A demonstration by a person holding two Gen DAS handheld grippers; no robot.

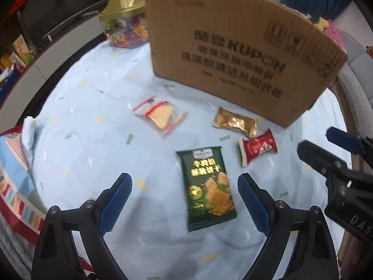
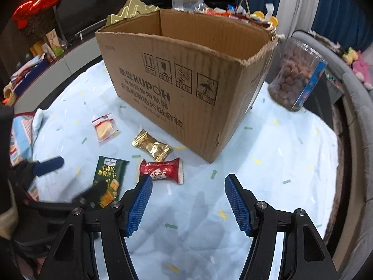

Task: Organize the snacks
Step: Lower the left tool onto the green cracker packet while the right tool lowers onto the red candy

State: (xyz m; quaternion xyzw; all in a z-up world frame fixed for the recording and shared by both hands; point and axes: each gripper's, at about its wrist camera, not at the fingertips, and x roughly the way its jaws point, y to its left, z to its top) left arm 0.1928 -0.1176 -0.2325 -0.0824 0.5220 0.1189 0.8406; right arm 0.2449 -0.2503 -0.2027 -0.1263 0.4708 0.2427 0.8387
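Observation:
Several snacks lie on the light blue cloth in front of an open cardboard box (image 1: pixel 237 53) (image 2: pixel 186 86): a green cracker packet (image 1: pixel 207 186) (image 2: pixel 108 177), a red wrapped snack (image 1: pixel 257 147) (image 2: pixel 163 170), a gold wrapped snack (image 1: pixel 235 121) (image 2: pixel 151 148) and a clear packet with a yellow biscuit (image 1: pixel 160 115) (image 2: pixel 105 127). My left gripper (image 1: pixel 184 182) is open and empty, its fingers either side of the green packet, above it. My right gripper (image 2: pixel 188 182) is open and empty, just right of the red snack; it also shows in the left wrist view (image 1: pixel 326 144).
A gold-lidded jar of candies (image 1: pixel 126 23) stands behind the box on the left. A clear jar of brown nuts (image 2: pixel 296 77) stands right of the box. A striped bag (image 1: pixel 14 177) lies at the cloth's left edge. A grey sofa (image 2: pixel 356 107) curves along the right.

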